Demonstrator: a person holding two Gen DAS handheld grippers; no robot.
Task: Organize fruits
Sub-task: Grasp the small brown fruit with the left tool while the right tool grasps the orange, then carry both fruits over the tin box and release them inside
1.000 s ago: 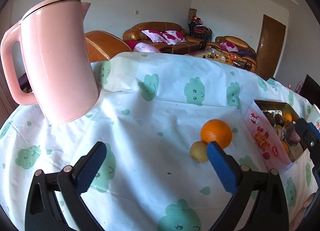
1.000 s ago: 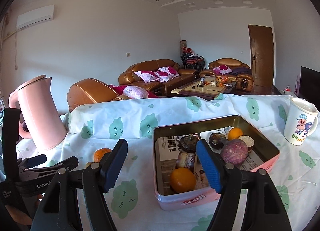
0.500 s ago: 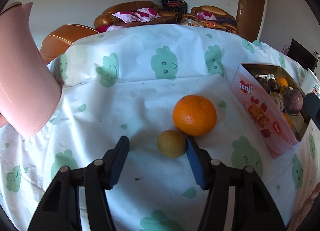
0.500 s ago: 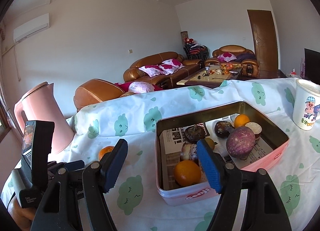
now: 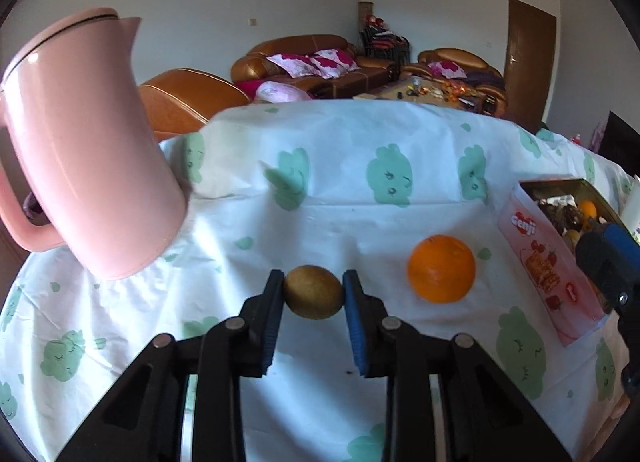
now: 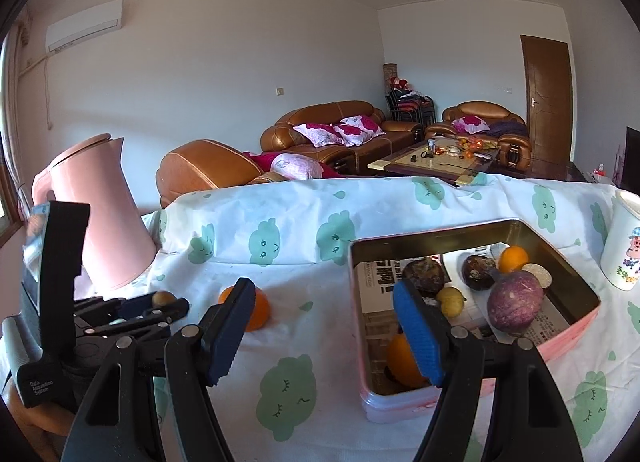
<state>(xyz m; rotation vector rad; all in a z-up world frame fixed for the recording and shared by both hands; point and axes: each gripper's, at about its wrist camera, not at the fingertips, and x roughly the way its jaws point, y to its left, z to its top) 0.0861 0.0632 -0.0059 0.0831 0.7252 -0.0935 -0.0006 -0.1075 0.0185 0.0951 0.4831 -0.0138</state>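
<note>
Two grippers are ours at this table. Our left gripper [image 5: 313, 294] has its jaws clamped on a small brownish-yellow fruit [image 5: 313, 292], both blue pads pressed against its sides, at about six o'clock in the left wrist view; whether it sits on the tablecloth [image 5: 340, 222] or is lifted off it we cannot tell. A large orange [image 5: 441, 268] lies on the cloth at about four o'clock from that fruit, apart from it. Past the orange, at three o'clock, stands the pink tin [image 5: 540, 262], open at the top. A pink kettle [image 5: 84, 150] stands at ten o'clock.

Our right gripper [image 6: 324, 326] hangs with its jaws apart and nothing between the pads, low over the cloth beside the tin's near left wall [image 6: 356, 302]. From the right wrist view we see inside the tin: a purple fruit [image 6: 514, 302] at three o'clock, a second orange [image 6: 402, 360] partly behind our right pad at five o'clock, a small yellow fruit [image 6: 450, 300], two dark fruits and a small orange one [image 6: 513, 258] toward the far corner, all on newspaper. A white cartoon mug [image 6: 622, 246] stands at three o'clock beyond the tin.
</note>
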